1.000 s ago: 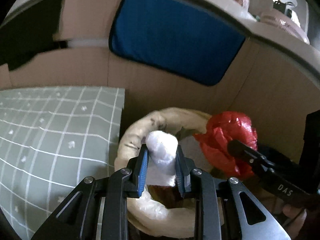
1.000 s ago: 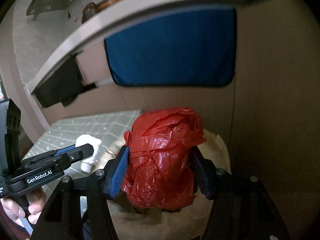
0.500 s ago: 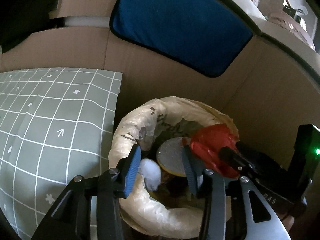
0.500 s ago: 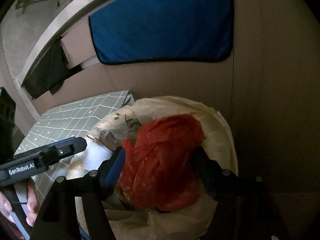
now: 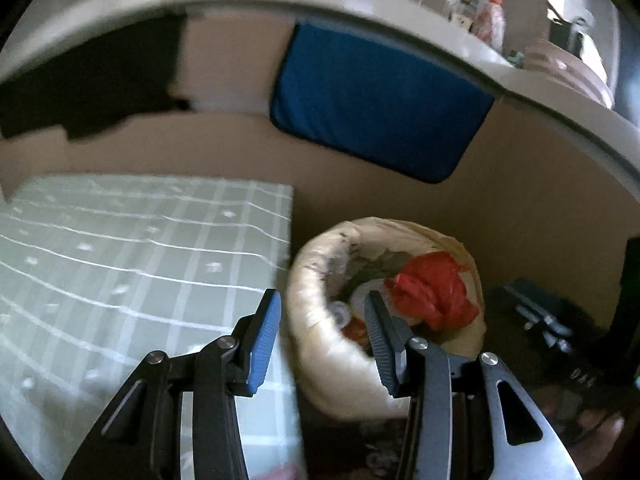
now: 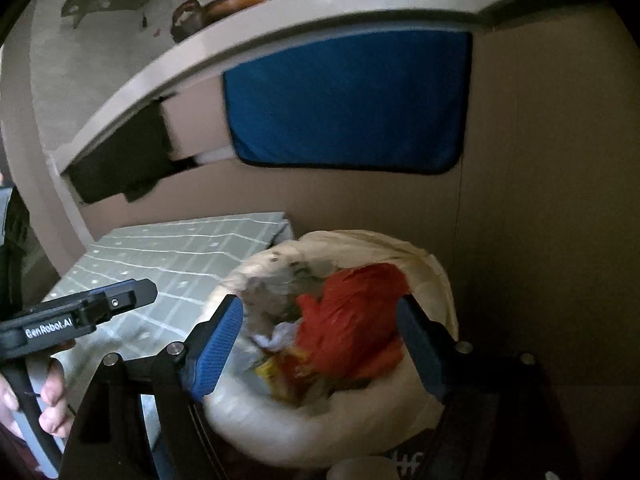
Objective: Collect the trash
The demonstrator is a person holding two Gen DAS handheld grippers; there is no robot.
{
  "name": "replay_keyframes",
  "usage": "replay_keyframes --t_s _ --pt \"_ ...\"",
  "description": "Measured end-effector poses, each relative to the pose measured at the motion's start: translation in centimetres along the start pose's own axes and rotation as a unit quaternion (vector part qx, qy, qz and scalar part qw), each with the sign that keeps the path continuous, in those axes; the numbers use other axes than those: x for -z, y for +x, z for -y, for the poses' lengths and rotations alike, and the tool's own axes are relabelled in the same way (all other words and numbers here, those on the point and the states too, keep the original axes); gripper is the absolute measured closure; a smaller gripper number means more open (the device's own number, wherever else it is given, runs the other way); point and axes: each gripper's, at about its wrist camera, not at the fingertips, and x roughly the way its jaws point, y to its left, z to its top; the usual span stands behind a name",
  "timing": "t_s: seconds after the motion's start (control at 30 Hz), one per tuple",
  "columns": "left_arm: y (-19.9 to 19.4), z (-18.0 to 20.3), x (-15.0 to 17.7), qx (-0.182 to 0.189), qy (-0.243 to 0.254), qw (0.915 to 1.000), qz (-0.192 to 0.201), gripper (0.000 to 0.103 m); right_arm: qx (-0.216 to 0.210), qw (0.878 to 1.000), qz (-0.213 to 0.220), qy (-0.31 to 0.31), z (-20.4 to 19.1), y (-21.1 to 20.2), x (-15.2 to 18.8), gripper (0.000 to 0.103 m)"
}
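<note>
With both loads dropped, the red plastic bag point(image 6: 352, 316) and the white tissue wad point(image 6: 280, 336) lie inside the lined trash bin point(image 5: 320, 360) beside the checked mat point(image 5: 120, 280). Each hand-held gripper is released: the left hand-held gripper point(image 5: 320, 336) hangs empty near the rim, and the right hand-held gripper point(image 6: 320, 344) has just been opening, its jaws wide with nothing pinched. To finish well, I'd draw both straight back, clear of the liner's edge, so it isn't snagged.
</note>
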Motion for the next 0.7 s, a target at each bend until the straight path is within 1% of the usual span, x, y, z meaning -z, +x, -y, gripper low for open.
replay_keyframes --t_s 0.03,0.1,0.17,0.27,0.37,0.43,0.5,0.6,0.63,0.7 --pt "-1.4 0.1 0.7 -0.015 0.01 0.9998 0.009 0.058 -0.002 1.0 0.003 -0.004 -0.6 -0.8 0.2 0.026" --pt "-3.6 0.1 1.6 -0.036 0.016 0.9988 0.028 0.058 -0.002 1.0 0.017 -0.023 -2.2 -3.3 0.8 0.026" --pt "-6.3 0.4 2.9 -0.068 0.029 0.9961 0.048 0.058 -0.001 0.999 0.027 -0.04 -3.5 -5.4 1.4 0.026" --pt "-9.4 1.1 5.0 -0.098 0.048 0.9919 0.064 0.058 -0.008 0.998 0.034 -0.057 -5.3 -8.2 2.3 0.026" --pt "-12.0 1.7 6.9 -0.107 0.052 0.9902 0.072 0.058 -0.019 0.997 0.032 -0.06 -7.2 -10.6 3.9 0.026" --pt "-13.3 1.8 7.9 -0.113 0.047 0.9889 0.084 0.058 -0.017 0.997 0.022 -0.068 -8.6 -11.6 5.1 0.026" --pt "-14.9 1.8 8.7 -0.122 0.042 0.9862 0.103 0.058 -0.009 0.997 0.026 -0.076 -9.9 -12.5 6.3 0.026" --pt "-16.8 2.0 9.4 -0.146 0.045 0.9804 0.125 0.058 0.024 0.994 0.062 -0.092 -11.6 -14.6 8.0 0.026" --pt "-17.3 1.9 9.6 -0.154 0.043 0.9787 0.129 0.058 0.031 0.991 0.081 -0.097 -12.1 -15.4 8.4 0.026" --pt "-18.2 1.8 9.9 -0.166 0.043 0.9756 0.137 0.058 0.027 0.991 0.09 -0.1 -12.7 -16.1 8.6 0.026"
